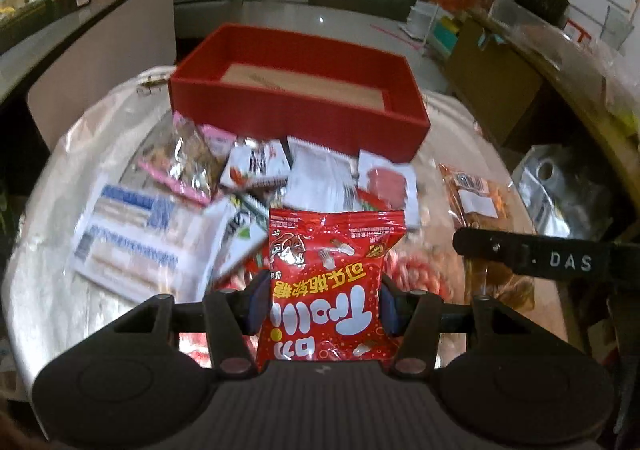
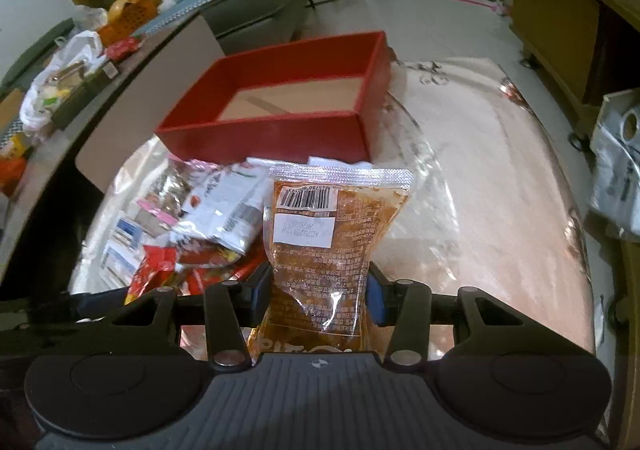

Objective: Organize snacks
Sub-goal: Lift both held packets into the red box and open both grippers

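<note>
Both hand-held grippers carry a snack. Our left hand-held gripper [image 1: 324, 302] is clamped on a red candy bag [image 1: 326, 282], pinched at its waist with the top standing upright above the fingers. Our right hand-held gripper [image 2: 318, 298] is closed on a clear orange pouch [image 2: 334, 246], barcode end up, the pads squeezing it in at the middle. The red box [image 1: 298, 117] sits open and empty at the far side of the surface [image 2: 480, 209], with a heap of loose packets [image 1: 256, 177] lying between us and its near wall.

We judge several risks from here. Both packs are slick film held only by their middles, so either could slip or twist out if we swing quickly toward the box. The pouch looks soft and full; a hard squeeze could burst a seam, and its floppy top may fold over and catch the box rim. The near wall stands tall, so a low approach would knock a pack against it or shove the box back on the glossy cover. With both hands heading for the same opening, we could also bump one tool into the other, or drag loose packets off the heap.
</note>
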